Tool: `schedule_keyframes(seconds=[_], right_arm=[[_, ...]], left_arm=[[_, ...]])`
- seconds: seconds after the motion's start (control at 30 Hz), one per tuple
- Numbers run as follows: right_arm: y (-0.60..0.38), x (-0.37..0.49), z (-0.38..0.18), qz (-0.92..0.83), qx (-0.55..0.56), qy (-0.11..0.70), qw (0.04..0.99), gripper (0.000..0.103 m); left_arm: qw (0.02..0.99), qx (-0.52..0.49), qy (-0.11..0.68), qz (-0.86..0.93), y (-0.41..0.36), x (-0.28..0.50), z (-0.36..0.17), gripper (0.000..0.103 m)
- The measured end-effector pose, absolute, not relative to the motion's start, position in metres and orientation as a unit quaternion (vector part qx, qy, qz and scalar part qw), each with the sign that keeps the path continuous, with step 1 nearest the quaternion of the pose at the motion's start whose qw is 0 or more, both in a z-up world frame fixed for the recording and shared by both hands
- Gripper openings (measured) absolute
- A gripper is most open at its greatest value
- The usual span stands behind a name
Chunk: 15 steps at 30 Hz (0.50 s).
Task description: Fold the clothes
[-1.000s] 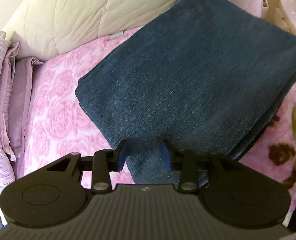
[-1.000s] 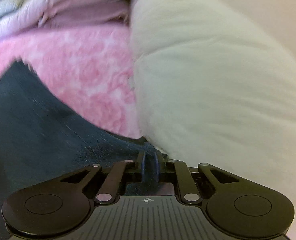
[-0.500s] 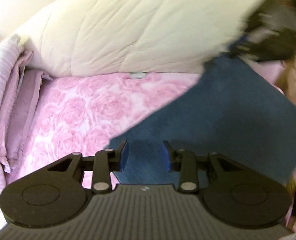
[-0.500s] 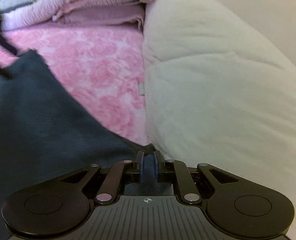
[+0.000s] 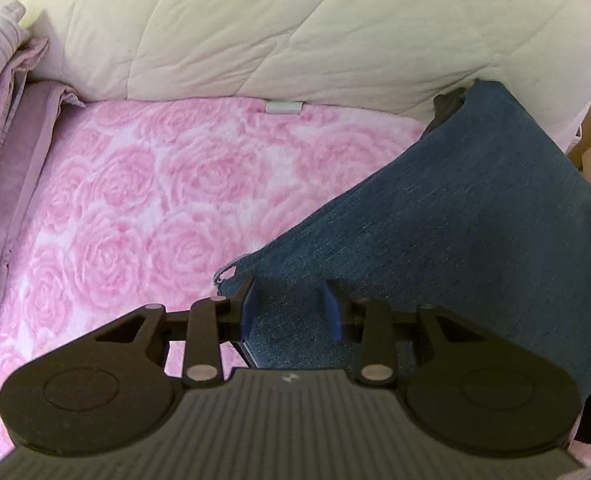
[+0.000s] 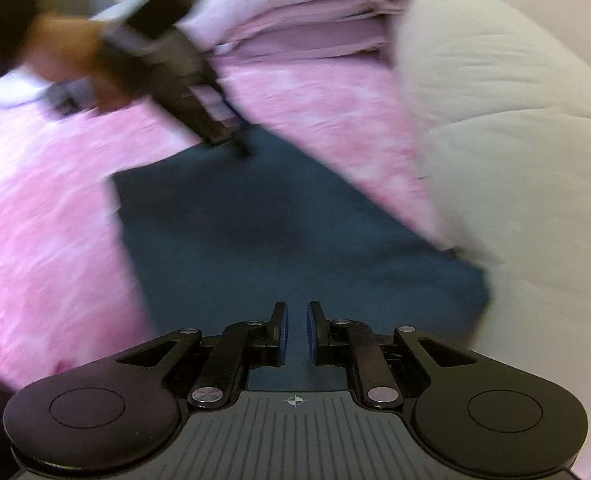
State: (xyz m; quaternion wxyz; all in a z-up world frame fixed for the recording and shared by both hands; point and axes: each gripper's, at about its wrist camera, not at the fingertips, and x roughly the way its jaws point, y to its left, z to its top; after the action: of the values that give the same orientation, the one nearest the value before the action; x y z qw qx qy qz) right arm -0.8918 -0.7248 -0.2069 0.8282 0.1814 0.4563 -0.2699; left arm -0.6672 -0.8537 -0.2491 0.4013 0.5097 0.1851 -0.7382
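Your left tool [image 5: 289, 310] stood with its jaws wide apart over the near corner of the folded jeans [image 5: 455, 232], gripping nothing. The jeans lay flat on the pink rose blanket [image 5: 143, 200], their far corner touching the cream duvet [image 5: 295, 28]. Your right tool [image 6: 295, 330] hung just above the jeans' other end with its jaws slightly apart, empty. That view was blurred.

Motion blur smears the right wrist view, so the person's hand [image 6: 71, 56] and the other black hand-held gripper [image 6: 183, 80] lack detail, while the folded dark blue denim garment [image 5: 475, 232] runs past the left view's right edge.
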Motion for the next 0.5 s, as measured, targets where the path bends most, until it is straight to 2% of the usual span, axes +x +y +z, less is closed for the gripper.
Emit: schedule_keyframes(seconds=[0.27,0.5], right_arm=[[-0.697,-0.891,-0.231,-0.229,0.149,0.496,0.825,0.011],[-0.687,-0.902,-0.199,-0.287,0.176,0.467,0.818,0.011]], left_arm=[[0.401,0.519,0.162,-0.737,-0.842,-0.668,-0.230,0.033],[0.368,0.455,0.213,-0.783,-0.764,-0.628,-0.185,0.032]])
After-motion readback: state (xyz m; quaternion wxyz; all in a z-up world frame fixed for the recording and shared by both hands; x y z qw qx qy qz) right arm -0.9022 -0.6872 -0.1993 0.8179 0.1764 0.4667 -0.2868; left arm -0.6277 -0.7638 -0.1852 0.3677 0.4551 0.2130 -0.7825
